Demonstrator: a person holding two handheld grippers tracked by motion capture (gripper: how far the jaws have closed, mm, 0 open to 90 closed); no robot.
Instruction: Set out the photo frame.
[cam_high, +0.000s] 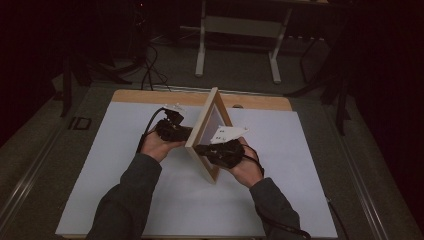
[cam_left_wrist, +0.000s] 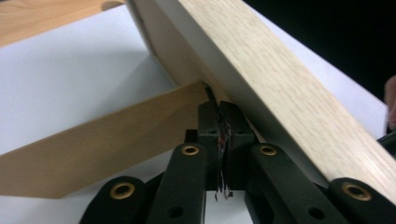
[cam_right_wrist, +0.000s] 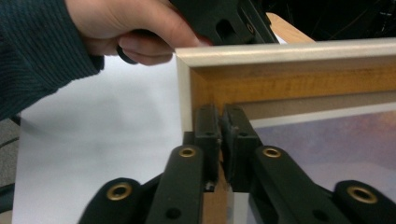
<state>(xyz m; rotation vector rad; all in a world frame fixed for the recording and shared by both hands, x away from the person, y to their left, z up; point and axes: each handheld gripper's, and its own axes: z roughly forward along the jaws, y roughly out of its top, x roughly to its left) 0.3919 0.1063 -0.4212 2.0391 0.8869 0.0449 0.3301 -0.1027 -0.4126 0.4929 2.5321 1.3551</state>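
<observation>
Left gripper (cam_left_wrist: 219, 140): jaws nearly closed, pinching the back strut (cam_left_wrist: 98, 149) of the picture frame (cam_high: 207, 135); right gripper (cam_right_wrist: 220, 140): jaws nearly closed on the frame's wooden edge; high view puts the frame upright at centre of the white table (cam_high: 125, 200); right gripper view alone shows its purple print (cam_right_wrist: 336, 144).

The high view looks forward and down over the counter (cam_high: 125, 200) from some way off. Each tool view sits very close along its own black jaws, both facing the wooden frame (cam_high: 206, 134), which all three views share.
</observation>
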